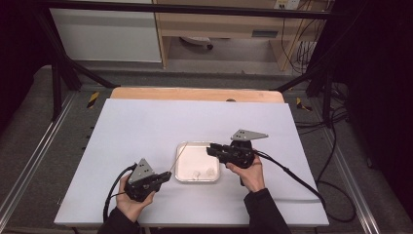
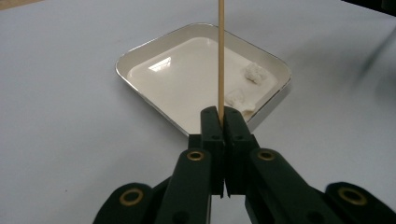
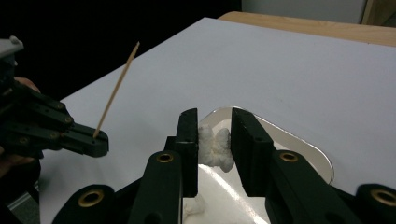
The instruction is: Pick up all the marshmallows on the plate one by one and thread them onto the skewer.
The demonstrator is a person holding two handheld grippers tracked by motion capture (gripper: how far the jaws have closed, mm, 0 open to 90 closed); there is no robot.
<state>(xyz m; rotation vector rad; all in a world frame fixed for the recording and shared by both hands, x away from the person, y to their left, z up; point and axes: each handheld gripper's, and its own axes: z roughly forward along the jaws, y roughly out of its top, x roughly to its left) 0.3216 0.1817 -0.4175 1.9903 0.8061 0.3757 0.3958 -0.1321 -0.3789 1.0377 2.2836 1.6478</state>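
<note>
1. Pinching a thin wooden skewer (image 2: 221,56) between pressed-together jaws, the left hand-held gripper (image 2: 223,122) sits at the near left of the white tabletop (image 1: 146,126), with the stick angling up toward the tray.
2. From the high view, the left hand-held gripper (image 1: 165,177) lies just left of the shallow white tray (image 1: 181,146), and the skewer (image 1: 178,157) crosses over the tray's left rim.
3. The right hand-held gripper (image 3: 215,140) is held over the tray (image 3: 299,140), its jaws closed on a small white fluffy lump (image 3: 215,147), which is lifted off the tray floor.
4. Two more white lumps (image 2: 252,72) rest inside the tray (image 2: 140,51) near its near-right corner, close together but apart.
5. A person's hand (image 1: 253,173) grips the right hand-held gripper (image 1: 210,150) at the tray's right edge.
</note>
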